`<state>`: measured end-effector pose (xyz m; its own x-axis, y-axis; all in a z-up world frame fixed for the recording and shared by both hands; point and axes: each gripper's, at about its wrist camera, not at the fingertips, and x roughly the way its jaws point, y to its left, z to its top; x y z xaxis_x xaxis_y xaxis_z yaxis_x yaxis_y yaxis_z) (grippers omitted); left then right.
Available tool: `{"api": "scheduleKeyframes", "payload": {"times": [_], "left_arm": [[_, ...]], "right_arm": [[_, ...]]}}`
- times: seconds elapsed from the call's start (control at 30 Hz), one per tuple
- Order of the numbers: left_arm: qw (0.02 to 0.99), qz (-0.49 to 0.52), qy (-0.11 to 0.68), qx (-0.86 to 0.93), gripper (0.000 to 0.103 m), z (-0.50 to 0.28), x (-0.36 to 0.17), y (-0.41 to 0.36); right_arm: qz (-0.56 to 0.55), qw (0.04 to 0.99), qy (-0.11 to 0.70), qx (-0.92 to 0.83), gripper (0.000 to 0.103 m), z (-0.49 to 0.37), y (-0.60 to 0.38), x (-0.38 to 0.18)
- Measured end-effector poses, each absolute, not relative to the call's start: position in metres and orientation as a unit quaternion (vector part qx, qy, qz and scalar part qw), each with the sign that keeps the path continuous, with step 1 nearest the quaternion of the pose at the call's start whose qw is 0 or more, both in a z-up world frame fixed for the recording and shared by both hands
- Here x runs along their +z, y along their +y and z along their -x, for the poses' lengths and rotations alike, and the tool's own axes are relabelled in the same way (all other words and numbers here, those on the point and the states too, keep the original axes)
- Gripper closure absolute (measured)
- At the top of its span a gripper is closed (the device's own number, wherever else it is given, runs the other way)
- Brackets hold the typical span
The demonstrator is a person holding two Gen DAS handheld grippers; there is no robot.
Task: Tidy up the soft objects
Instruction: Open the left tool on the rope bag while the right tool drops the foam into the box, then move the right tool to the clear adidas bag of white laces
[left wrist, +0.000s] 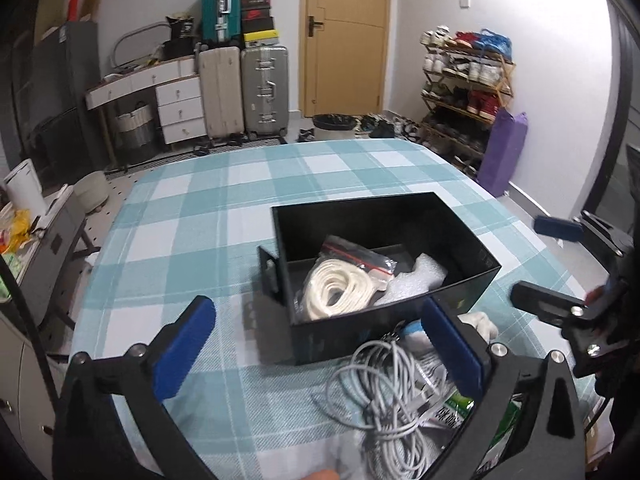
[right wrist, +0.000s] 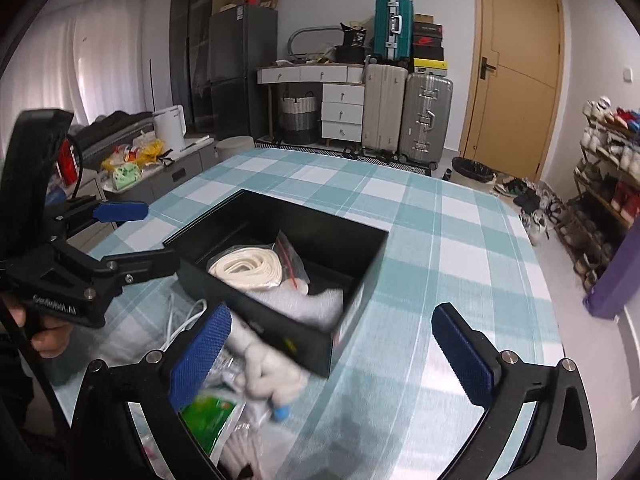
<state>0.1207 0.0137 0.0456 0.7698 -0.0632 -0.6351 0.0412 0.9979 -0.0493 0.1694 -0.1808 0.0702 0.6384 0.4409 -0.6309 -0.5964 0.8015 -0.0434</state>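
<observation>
A rectangular black open-topped box (left wrist: pixel 400 300) sits on the surface covered by a teal-and-white checked cloth (left wrist: pixel 208 200). Inside the box lie a coil of white rope in a clear zip bag with a red seal (left wrist: pixel 340 284) and, beside it toward the box's right end, a piece of white foam wrap (left wrist: pixel 416 280); the right wrist view shows the same coil (right wrist: pixel 248 268) and foam (right wrist: pixel 300 304) in the box (right wrist: pixel 320 344). Just outside the near wall of the box lies a loose pile of soft things: a tangled grey cable (left wrist: pixel 384 404), a white knitted glove (right wrist: pixel 268 364) touching the box wall, a green-printed plastic packet (right wrist: pixel 208 420) and a white cord (right wrist: pixel 184 320). The left gripper (left wrist: pixel 316 352) hovers above this pile with its blue-padded jaws spread wide and nothing between them, its right finger over the cable. The right gripper (right wrist: pixel 340 356) also has its blue-padded jaws wide apart and empty, its left finger over the glove and packet, its right finger over bare cloth. Each gripper shows at the edge of the other's view, held by a hand (right wrist: pixel 44 336). Behind the surface stand grey and beige suitcases (left wrist: pixel 244 88), a wooden door (left wrist: pixel 344 36) and a shoe rack (left wrist: pixel 464 92).
</observation>
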Motion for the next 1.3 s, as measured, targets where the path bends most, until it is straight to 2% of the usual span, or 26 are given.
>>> {"api": "scheduleKeyframes", "payload": {"times": [0.63, 1.3], "left_arm": [[0.944, 0.008, 0.330, -0.014, 0.000, -0.079, 0.030, 0.016], [0.940, -0.014, 0.341, -0.028, 0.000, -0.072, 0.023, -0.001]], "right_arm": [[0.129, 0.899, 0.308, 0.284, 0.001, -0.126, -0.212, 0.065], [0.216, 0.856, 0.333, 0.332, 0.001, -0.103, -0.217, 0.044]]}}
